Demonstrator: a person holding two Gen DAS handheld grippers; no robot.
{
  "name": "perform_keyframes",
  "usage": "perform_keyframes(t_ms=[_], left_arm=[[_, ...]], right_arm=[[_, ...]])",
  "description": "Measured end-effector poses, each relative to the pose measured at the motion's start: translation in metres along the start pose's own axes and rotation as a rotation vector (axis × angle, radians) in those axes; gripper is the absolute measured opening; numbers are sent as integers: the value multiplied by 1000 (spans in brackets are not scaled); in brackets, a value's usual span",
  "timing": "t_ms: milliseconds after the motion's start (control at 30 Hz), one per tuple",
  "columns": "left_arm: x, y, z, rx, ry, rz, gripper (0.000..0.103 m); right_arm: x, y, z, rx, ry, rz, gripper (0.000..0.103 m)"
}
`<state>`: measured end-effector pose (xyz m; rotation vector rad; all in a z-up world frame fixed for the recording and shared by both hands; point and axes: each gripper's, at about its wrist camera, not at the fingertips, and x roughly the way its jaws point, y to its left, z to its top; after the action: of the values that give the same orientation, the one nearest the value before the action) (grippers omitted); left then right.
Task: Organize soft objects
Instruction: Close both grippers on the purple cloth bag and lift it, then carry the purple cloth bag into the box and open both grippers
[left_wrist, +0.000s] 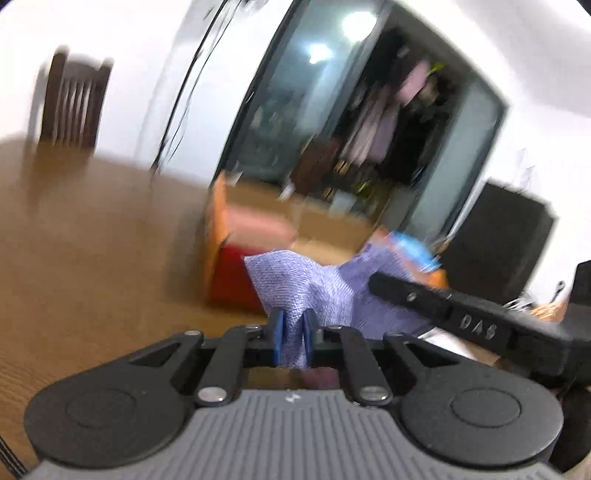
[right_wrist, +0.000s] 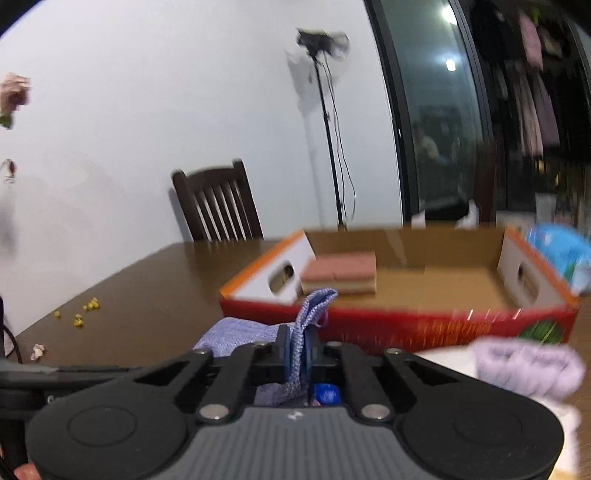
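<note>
My left gripper (left_wrist: 293, 332) is shut on a lilac woven cloth (left_wrist: 317, 291) and holds it above the brown table, in front of the open cardboard box (left_wrist: 221, 236). My right gripper (right_wrist: 298, 345) is shut on another edge of the same cloth (right_wrist: 312, 310), just before the box's red front wall (right_wrist: 424, 328). A pink folded towel (right_wrist: 341, 271) lies inside the box at its left end. The right gripper's black arm (left_wrist: 461, 314) crosses the left wrist view at the right.
A dark wooden chair (right_wrist: 218, 203) stands behind the table. A pale purple fluffy item (right_wrist: 528, 365) lies at the right by the box. A blue object (right_wrist: 561, 251) sits beyond the box's right end. Yellow crumbs (right_wrist: 85, 314) lie on the table at the left. A tripod (right_wrist: 328, 125) stands by the wall.
</note>
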<state>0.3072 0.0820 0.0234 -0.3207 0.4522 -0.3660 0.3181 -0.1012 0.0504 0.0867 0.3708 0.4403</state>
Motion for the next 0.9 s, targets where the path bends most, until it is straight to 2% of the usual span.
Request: perform_keyframes(t_ms=[100, 167, 333, 467, 533, 567, 600, 633, 700, 767, 833, 900], left_arm=[[-46, -33, -8, 47, -49, -83, 12], [-67, -53, -23, 67, -34, -116, 12], [-96, -95, -89, 71, 83, -198, 12], [-101, -107, -138, 92, 173, -177, 13], [-104, -106, -148, 79, 195, -149, 20], [-107, -104, -152, 80, 193, -143, 37], [-111, -103, -153, 80, 185, -141, 49], [-114, -103, -154, 79, 177, -136, 50], [-113, -103, -152, 85, 174, -130, 50], [-111, -102, -150, 86, 176, -119, 49], [-110, -103, -150, 86, 185, -104, 42], [-107, -103, -151, 89, 190, -105, 29]], right_arm=[[-57, 9, 1, -49, -63, 32, 7], [-96, 7, -10, -34, -62, 44, 7], [-159, -2, -64, 25, 30, 11, 7], [-185, -3, -114, 66, 105, -31, 7], [-195, 1, -126, 50, 105, -73, 10], [-201, 2, -129, 42, 94, -93, 14], [-206, 2, -131, 43, 88, -97, 16], [-210, 0, -131, 52, 81, -97, 17], [-215, -3, -132, 73, 59, -95, 31], [-215, -4, -132, 81, 47, -109, 34], [-210, -6, -135, 94, 47, -122, 35], [-207, -5, -141, 101, 66, -150, 36]])
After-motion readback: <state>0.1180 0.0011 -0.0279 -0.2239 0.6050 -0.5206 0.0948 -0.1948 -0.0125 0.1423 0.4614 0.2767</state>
